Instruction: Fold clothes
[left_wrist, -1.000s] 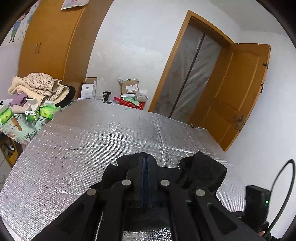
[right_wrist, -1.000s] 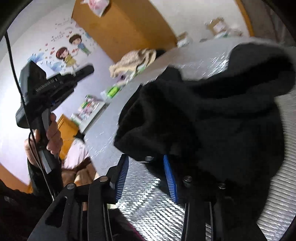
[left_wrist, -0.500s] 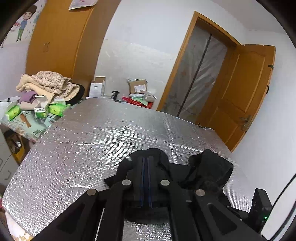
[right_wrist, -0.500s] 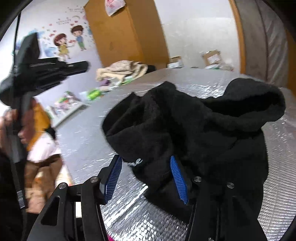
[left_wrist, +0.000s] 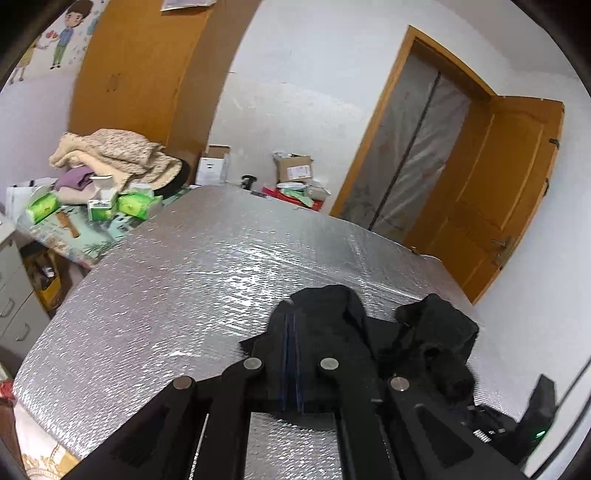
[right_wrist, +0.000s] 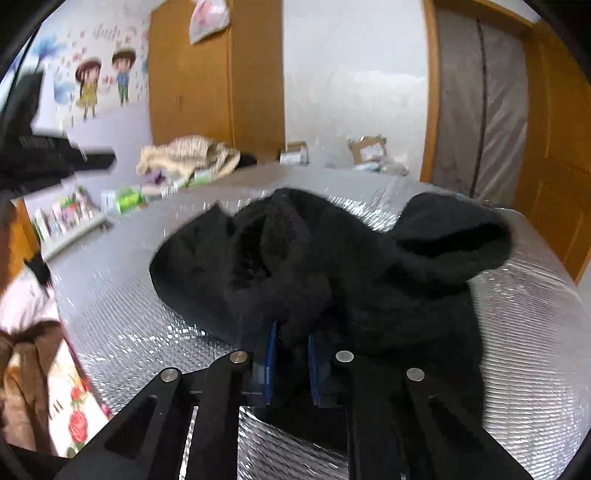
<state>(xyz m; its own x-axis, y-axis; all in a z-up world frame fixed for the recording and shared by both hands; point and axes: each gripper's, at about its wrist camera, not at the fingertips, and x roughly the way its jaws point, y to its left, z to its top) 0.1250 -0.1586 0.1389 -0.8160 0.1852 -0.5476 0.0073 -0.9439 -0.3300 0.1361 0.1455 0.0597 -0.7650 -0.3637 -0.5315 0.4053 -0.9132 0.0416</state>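
black fleece garment (right_wrist: 332, 266) | we see it bunched, unfolded, thick and fuzzy | two humps raised | we note it on the near part of the silver surface (left_wrist: 184, 280)

Two handheld grippers, left gripper (left_wrist: 291, 354) and right gripper (right_wrist: 290, 354), share matte black linkage arms pinned with round silver screws and blue-edged finger pads (right_wrist: 270, 360); a black camera unit (small green light glowing) sits at the lower right of the left view
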